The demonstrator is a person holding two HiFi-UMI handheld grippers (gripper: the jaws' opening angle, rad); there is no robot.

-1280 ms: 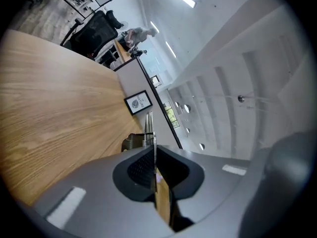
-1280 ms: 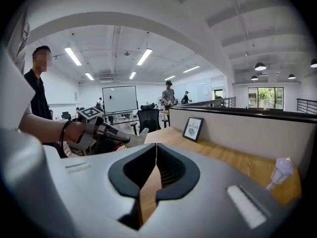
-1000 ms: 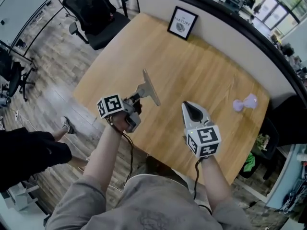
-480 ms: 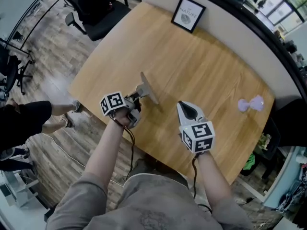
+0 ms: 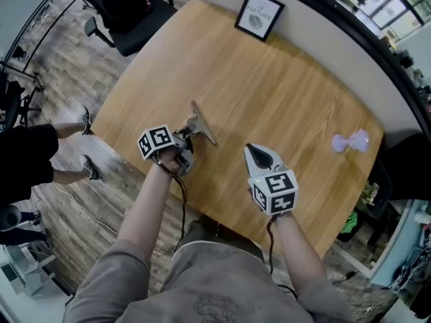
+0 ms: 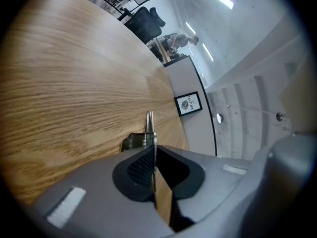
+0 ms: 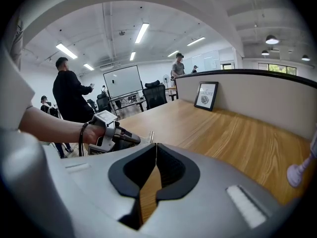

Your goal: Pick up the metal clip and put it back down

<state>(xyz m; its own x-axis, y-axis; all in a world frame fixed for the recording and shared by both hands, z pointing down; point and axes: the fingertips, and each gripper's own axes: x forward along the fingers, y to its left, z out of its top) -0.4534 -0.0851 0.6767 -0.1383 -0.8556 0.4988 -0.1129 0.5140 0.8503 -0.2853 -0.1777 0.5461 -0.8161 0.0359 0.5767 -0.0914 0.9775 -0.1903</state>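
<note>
Grip unchanged: your left gripper [image 5: 189,134] stays clamped on the metal clip [image 5: 203,123], ten o'clock of your shut, empty right gripper [image 5: 248,147]; set-down pending

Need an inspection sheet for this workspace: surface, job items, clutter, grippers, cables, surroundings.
Surface: wooden table, light grain.
Job's things: metal clip, near the table's front left; whether it touches the wood cannot be told.
Clutter: framed picture standing at the far edge; small lilac object at the right.
Grippers: left hand-held gripper shut on the metal clip; right hand-held gripper shut, empty.
Cables: left cable and right cable, each trailing along a forearm.
Surroundings: black office chair beyond the table; bystander on the floor at left.
</note>
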